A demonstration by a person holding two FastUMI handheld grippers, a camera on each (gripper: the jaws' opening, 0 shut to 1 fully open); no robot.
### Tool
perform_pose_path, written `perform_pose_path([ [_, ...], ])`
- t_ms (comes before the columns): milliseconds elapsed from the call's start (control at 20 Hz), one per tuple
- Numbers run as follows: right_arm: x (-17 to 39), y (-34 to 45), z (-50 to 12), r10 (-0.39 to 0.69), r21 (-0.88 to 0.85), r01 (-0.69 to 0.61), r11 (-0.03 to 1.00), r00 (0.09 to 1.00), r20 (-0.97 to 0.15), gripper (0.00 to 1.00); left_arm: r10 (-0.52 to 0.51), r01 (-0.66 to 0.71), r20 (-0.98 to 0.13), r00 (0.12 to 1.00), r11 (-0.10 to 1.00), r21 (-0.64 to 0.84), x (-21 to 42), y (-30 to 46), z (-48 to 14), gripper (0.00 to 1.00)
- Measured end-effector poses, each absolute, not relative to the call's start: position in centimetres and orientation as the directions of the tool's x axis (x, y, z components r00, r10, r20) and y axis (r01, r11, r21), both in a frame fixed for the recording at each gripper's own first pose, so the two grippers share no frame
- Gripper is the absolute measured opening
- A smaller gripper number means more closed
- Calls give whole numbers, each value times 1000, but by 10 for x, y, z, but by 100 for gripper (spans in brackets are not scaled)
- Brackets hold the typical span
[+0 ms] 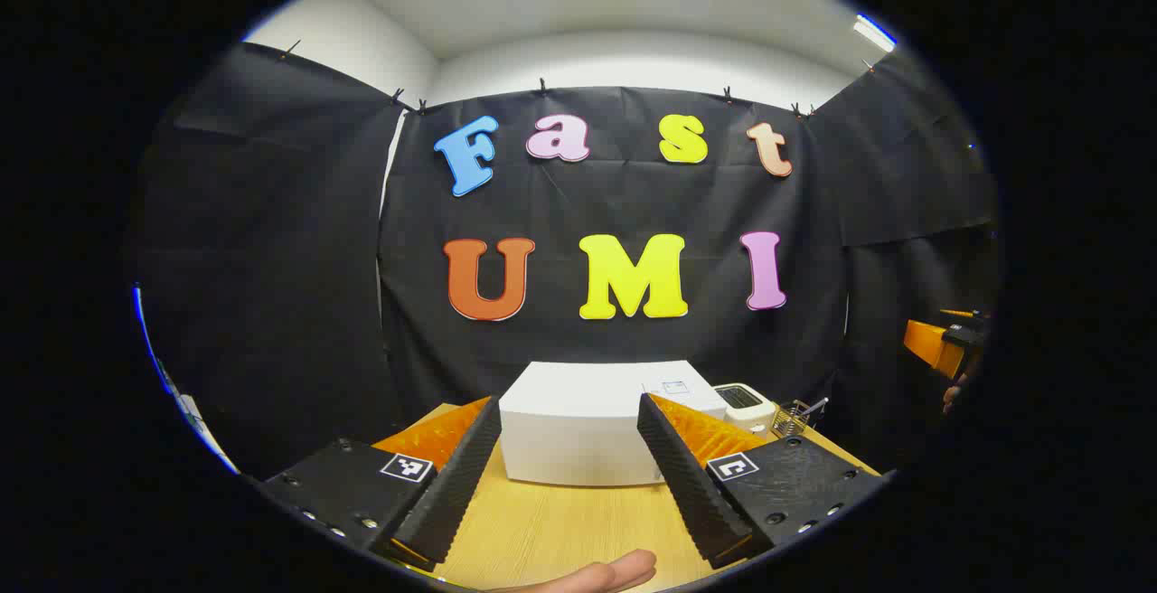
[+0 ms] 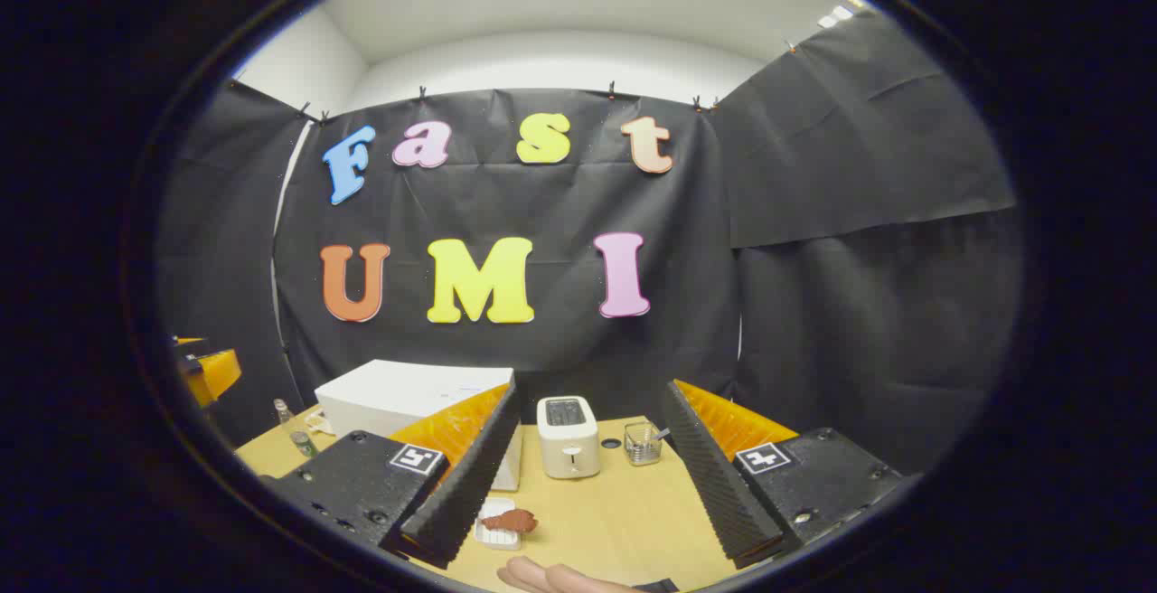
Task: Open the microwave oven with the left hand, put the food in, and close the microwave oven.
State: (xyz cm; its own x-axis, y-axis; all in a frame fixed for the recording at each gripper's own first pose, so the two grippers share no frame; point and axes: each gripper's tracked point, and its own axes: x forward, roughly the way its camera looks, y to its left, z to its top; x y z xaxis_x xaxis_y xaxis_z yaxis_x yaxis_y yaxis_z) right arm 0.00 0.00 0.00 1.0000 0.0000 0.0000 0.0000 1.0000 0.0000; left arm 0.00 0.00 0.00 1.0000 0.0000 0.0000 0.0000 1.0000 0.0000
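A white microwave oven (image 1: 578,435) stands shut on the wooden table (image 1: 560,521), straight ahead of my left gripper (image 1: 569,401). That gripper hovers short of it, open, with nothing between its fingers. In the right gripper view the microwave (image 2: 407,399) sits at the left. A brown piece of food (image 2: 512,519) lies on a small white dish (image 2: 493,536) in front of it. My right gripper (image 2: 592,387) is open and empty, above the table and back from the dish. The left finger hides part of the dish.
A white toaster (image 2: 567,437) and a small wire holder (image 2: 642,442) stand to the right of the microwave. A small bottle (image 2: 285,417) is near the table's left edge. A person's fingers (image 1: 597,572) show at the bottom. Black cloth walls close the booth.
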Motion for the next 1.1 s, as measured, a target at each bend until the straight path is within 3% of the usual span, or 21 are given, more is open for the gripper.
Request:
perform_pose_path([
  [100,3,-7,-4,-12,-1,12,1000,1000,-12,100,7,-7,-2,1000,1000,3,-1,3,-1,94],
  [200,5,-13,-7,-23,0,23,1000,1000,-22,94,8,-8,4,1000,1000,5,-2,4,0,94],
  [250,7,-17,-8,-30,0,30,1000,999,-24,100,4,-4,5,1000,1000,3,-2,3,1,94],
  [300,8,-19,-8,-34,2,34,999,999,-24,94,-3,3,5,1000,1000,4,-3,2,0,94],
  [350,8,-21,-8,-37,3,37,999,999,-22,100,-6,6,9,1000,1000,3,-4,1,1,94],
  [400,8,-22,-7,-42,3,42,999,999,-18,94,0,0,19,1000,1000,5,-5,3,4,94],
  [450,9,-24,-7,-49,0,49,999,999,-13,100,5,-6,38,999,1000,12,-6,4,8,94],
  [550,8,-25,-6,-47,1,47,999,999,-7,100,5,-5,52,999,1000,8,-8,2,10,94],
  [600,7,-24,-5,-47,1,47,999,999,-4,95,-5,5,48,999,1000,-2,-10,-2,8,94],
  [650,7,-24,-4,-46,1,46,999,999,1,100,-15,16,45,999,1000,-12,-10,-5,7,94],
  [1100,0,-21,-4,-21,2,21,1000,999,30,100,-30,31,27,999,999,-25,11,-18,-14,94],
])
